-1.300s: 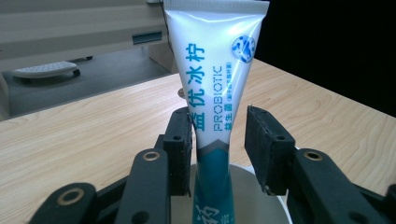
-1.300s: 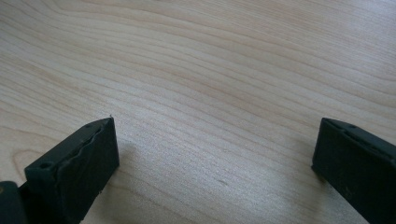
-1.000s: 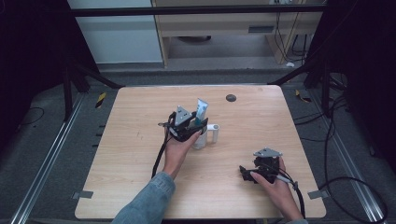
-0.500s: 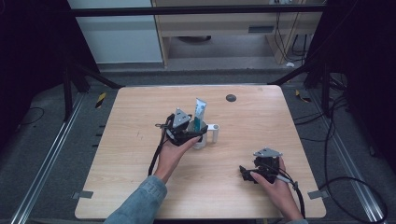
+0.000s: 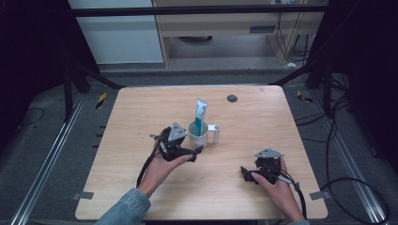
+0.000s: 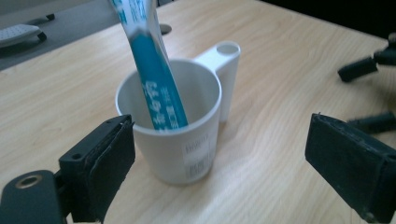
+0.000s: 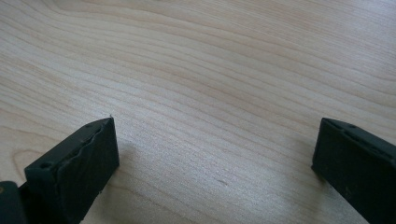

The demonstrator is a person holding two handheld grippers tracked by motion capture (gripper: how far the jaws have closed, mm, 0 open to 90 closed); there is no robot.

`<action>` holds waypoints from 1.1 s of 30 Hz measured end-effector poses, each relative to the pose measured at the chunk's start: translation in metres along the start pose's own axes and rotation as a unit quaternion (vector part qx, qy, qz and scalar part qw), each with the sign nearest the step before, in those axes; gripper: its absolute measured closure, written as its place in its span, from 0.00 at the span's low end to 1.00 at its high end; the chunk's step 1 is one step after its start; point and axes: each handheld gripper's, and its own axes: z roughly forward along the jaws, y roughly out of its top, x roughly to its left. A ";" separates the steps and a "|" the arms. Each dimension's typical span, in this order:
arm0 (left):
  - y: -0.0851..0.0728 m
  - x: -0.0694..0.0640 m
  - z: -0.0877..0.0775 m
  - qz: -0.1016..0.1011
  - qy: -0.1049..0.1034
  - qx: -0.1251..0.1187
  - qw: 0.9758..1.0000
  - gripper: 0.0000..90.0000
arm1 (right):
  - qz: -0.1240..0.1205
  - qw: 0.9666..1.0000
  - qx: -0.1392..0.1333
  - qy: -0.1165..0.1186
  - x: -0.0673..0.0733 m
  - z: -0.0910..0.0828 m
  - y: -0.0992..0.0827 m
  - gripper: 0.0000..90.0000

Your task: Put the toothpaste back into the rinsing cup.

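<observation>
A: Toothpaste first: the blue-and-white plastic toothpaste tube (image 5: 201,111) stands leaning inside the white plastic cup with a side handle (image 5: 199,136), near the middle of the pale wooden bench (image 5: 131,112), a little toward its far edge.

B: And the left gripper (image 5: 197,151)?

A: Just on the near side of the cup. Its jaws have just been opening and now stand wide apart. In the left gripper view the cup (image 6: 175,133) sits between them, one pad close against the cup wall, the other well clear, so nothing is clamped.

B: Why the lean?

A: The tube (image 6: 152,70) is taller than the cup, so I'd judge it rests on the rim with its lower end at the bottom; that keeps it upright unaided.

B: The right gripper (image 5: 247,173)?

A: Low over bare wood near the bench's near right corner, jaws spread, nothing between them. It looks parked out of the way, by my reading.
</observation>
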 end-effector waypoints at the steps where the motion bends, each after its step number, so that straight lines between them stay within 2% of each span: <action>1: -0.005 0.000 -0.001 0.001 0.000 0.007 1.000 0.09 | 0.000 1.000 0.000 0.000 0.000 0.000 0.000 0.01; 6: -0.020 0.003 -0.005 0.000 0.000 0.030 1.000 0.08 | 0.000 1.000 0.000 0.000 0.000 0.000 0.000 0.01; 7: -0.028 0.006 -0.008 0.003 0.005 0.041 0.999 0.08 | 0.000 1.000 0.000 0.000 0.000 0.000 0.000 0.01; 8: -0.028 0.006 -0.008 0.003 0.005 0.041 0.999 0.08 | 0.000 1.000 0.000 0.000 0.000 0.000 0.000 0.01; 10: -0.039 0.013 -0.011 -0.003 0.009 0.054 0.998 0.08 | 0.000 1.000 0.000 0.000 0.000 0.000 0.000 0.01; 11: -0.039 0.013 -0.011 -0.003 0.009 0.054 0.998 0.08 | 0.000 1.000 0.000 0.000 0.000 0.000 0.000 0.01; 15: -0.060 0.029 -0.017 -0.021 0.022 0.077 0.997 0.07 | 0.000 1.000 0.000 0.000 0.000 0.000 0.000 0.01; 22: -0.087 0.058 -0.023 -0.061 0.061 0.084 0.993 0.08 | 0.000 1.000 0.000 0.000 0.000 0.000 0.000 0.01; 26: -0.095 0.067 -0.021 -0.073 0.066 0.091 0.991 0.07 | 0.000 1.000 0.000 0.000 0.000 0.000 0.000 0.01; 31: -0.104 0.078 -0.017 -0.077 0.084 0.099 0.988 0.07 | 0.000 1.000 0.000 0.000 0.000 0.000 0.000 0.01; 33: -0.108 0.084 -0.016 -0.083 0.093 0.103 0.987 0.07 | 0.000 1.000 0.000 0.000 0.000 0.000 0.000 0.01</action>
